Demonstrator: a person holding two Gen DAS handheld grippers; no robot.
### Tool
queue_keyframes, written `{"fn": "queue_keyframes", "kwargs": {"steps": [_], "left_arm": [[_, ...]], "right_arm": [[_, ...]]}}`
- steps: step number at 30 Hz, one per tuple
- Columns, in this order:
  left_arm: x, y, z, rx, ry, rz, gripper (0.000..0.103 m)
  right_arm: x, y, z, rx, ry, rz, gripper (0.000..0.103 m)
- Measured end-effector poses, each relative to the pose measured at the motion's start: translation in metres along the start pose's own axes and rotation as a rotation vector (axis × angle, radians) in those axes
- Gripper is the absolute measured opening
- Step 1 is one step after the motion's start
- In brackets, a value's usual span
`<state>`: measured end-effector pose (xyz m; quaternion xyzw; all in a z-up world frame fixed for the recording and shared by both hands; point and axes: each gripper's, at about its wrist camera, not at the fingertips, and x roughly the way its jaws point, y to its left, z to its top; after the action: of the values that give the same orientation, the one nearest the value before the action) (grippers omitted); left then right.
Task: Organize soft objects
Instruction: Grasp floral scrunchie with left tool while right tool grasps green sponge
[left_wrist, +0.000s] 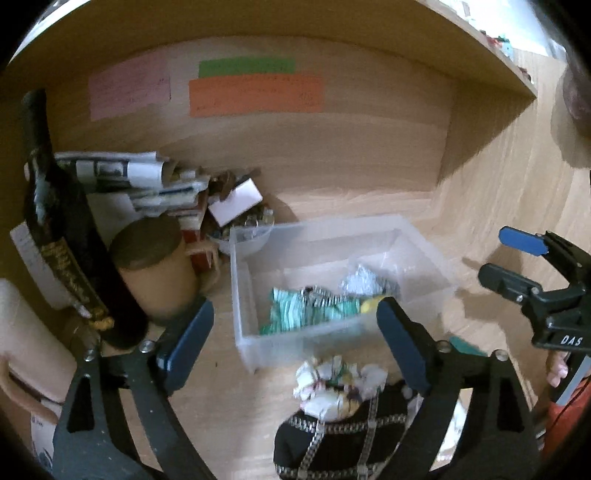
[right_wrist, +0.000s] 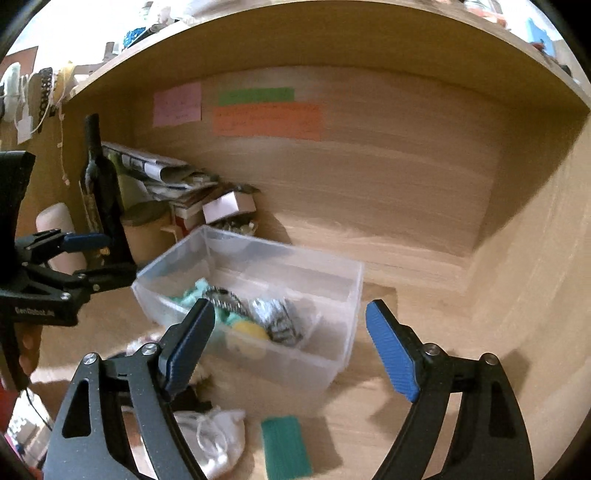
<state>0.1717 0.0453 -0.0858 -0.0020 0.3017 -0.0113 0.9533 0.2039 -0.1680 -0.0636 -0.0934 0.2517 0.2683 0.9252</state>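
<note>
A clear plastic bin (left_wrist: 243, 295) (right_wrist: 343, 295) stands on the wooden desk and holds a teal cloth (left_wrist: 306, 314), a patterned silver piece (left_wrist: 360, 280) (right_wrist: 280, 317) and something yellow (right_wrist: 249, 328). In front of it lie a black pouch with chain pattern (left_wrist: 332, 439) and a crumpled floral cloth (left_wrist: 332, 380). My left gripper (left_wrist: 295, 339) is open and empty above them. My right gripper (right_wrist: 288, 343) is open and empty in front of the bin. A white drawstring bag (right_wrist: 218, 439) and a green sponge (right_wrist: 284, 446) lie below it.
At the back left stand a dark wine bottle (left_wrist: 62, 229) (right_wrist: 103, 199), a brown lidded mug (left_wrist: 159, 266), stacked papers (left_wrist: 140, 177) and a small white box (left_wrist: 236, 203). Coloured notes (left_wrist: 255, 96) are stuck on the back panel. A shelf (right_wrist: 332, 33) runs overhead.
</note>
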Motion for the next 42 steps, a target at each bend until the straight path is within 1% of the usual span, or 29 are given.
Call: {"fn": "queue_keyframes", "kwargs": {"steps": [3,8,12,14,19,21,23,24,25,26,27,28,29,31,32,33,34,35,37,42], "left_arm": [[0.006,0.001,-0.014,0.003,0.045,-0.005,0.094],[0.025,0.001,-0.040,-0.007,0.156,-0.036,0.094],[0.035,-0.007,-0.056,0.020,0.204,-0.055,0.094],[0.042,-0.012,-0.060,0.033,0.228,-0.068,0.094],[0.065,-0.019,-0.059,0.050,0.265,-0.069,0.094],[0.073,-0.017,-0.057,0.035,0.282,-0.096,0.094],[0.081,-0.017,-0.056,0.021,0.299,-0.116,0.094],[0.084,-0.016,-0.055,0.017,0.304,-0.121,0.094],[0.088,-0.016,-0.054,0.013,0.311,-0.125,0.093],[0.091,-0.016,-0.054,0.005,0.316,-0.130,0.091],[0.093,-0.016,-0.054,0.001,0.320,-0.135,0.084],[0.095,-0.017,-0.055,-0.002,0.327,-0.143,0.076],[0.097,-0.018,-0.055,-0.005,0.334,-0.153,0.073],[0.099,-0.019,-0.055,-0.008,0.338,-0.163,0.058],[0.098,-0.020,-0.055,-0.004,0.336,-0.167,0.054],[0.096,-0.021,-0.055,0.004,0.332,-0.172,0.044],[0.096,-0.022,-0.055,0.010,0.330,-0.174,0.039],[0.094,-0.022,-0.055,0.014,0.324,-0.173,0.036],[0.090,-0.022,-0.055,0.021,0.310,-0.167,0.027],[0.068,-0.020,-0.053,0.035,0.258,-0.144,0.020]], "right_arm": [[-0.003,-0.001,-0.014,0.007,0.029,-0.016,0.082],[0.003,-0.003,-0.044,0.028,0.116,-0.034,0.082],[0.010,-0.004,-0.067,0.056,0.188,-0.027,0.082],[0.015,-0.003,-0.076,0.069,0.218,-0.018,0.082],[0.022,-0.002,-0.089,0.100,0.261,0.007,0.081],[0.024,-0.003,-0.090,0.106,0.267,0.013,0.073],[0.027,-0.004,-0.090,0.112,0.275,0.023,0.061],[0.029,-0.003,-0.090,0.112,0.280,0.025,0.059],[0.030,-0.004,-0.090,0.113,0.283,0.029,0.053],[0.032,-0.005,-0.091,0.112,0.286,0.036,0.046],[0.032,-0.004,-0.092,0.111,0.289,0.040,0.042],[0.032,-0.004,-0.092,0.110,0.290,0.039,0.036],[0.032,-0.003,-0.093,0.109,0.289,0.039,0.034],[0.029,-0.003,-0.092,0.109,0.275,0.030,0.034],[0.027,-0.003,-0.091,0.108,0.265,0.026,0.033],[0.025,-0.004,-0.090,0.109,0.255,0.023,0.033],[0.024,-0.004,-0.088,0.111,0.248,0.020,0.033],[0.021,-0.004,-0.086,0.110,0.237,0.015,0.033],[0.018,-0.005,-0.082,0.105,0.219,0.008,0.033],[0.007,-0.005,-0.070,0.087,0.167,-0.013,0.033]]}}
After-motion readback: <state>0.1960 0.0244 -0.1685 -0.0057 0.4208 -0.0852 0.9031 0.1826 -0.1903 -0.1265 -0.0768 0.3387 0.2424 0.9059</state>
